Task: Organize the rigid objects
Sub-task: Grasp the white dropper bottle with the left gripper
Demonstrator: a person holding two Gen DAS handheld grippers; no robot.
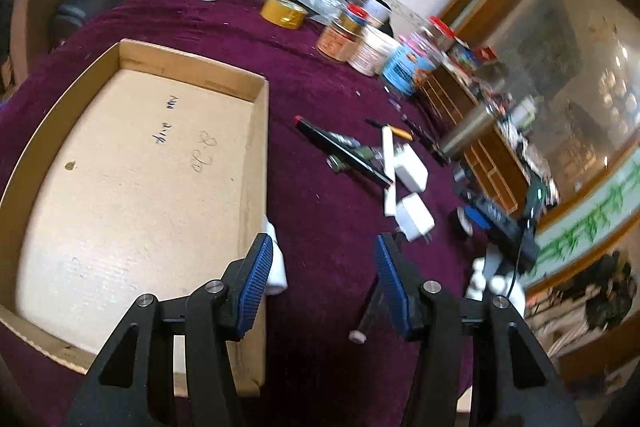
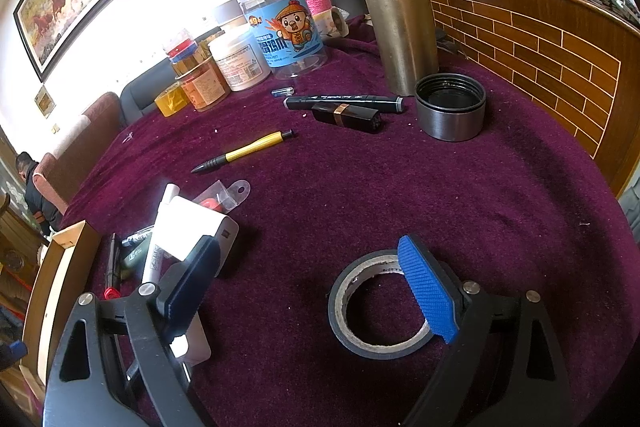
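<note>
My left gripper [image 1: 324, 283] stands partly open and empty over the maroon tablecloth [image 1: 320, 107], beside the empty cardboard box [image 1: 120, 155] bearing illegible handwriting. My right gripper [image 2: 304, 291] gapes wide, holding nothing, its blue pad above the black tape roll [image 2: 380, 343]. White chargers [image 1: 412, 171], markers and jars lie nearby.

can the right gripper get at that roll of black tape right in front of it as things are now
Probably yes. The right gripper is open and empty, and the black tape roll lies flat just under its right finger, nothing on top.
</note>
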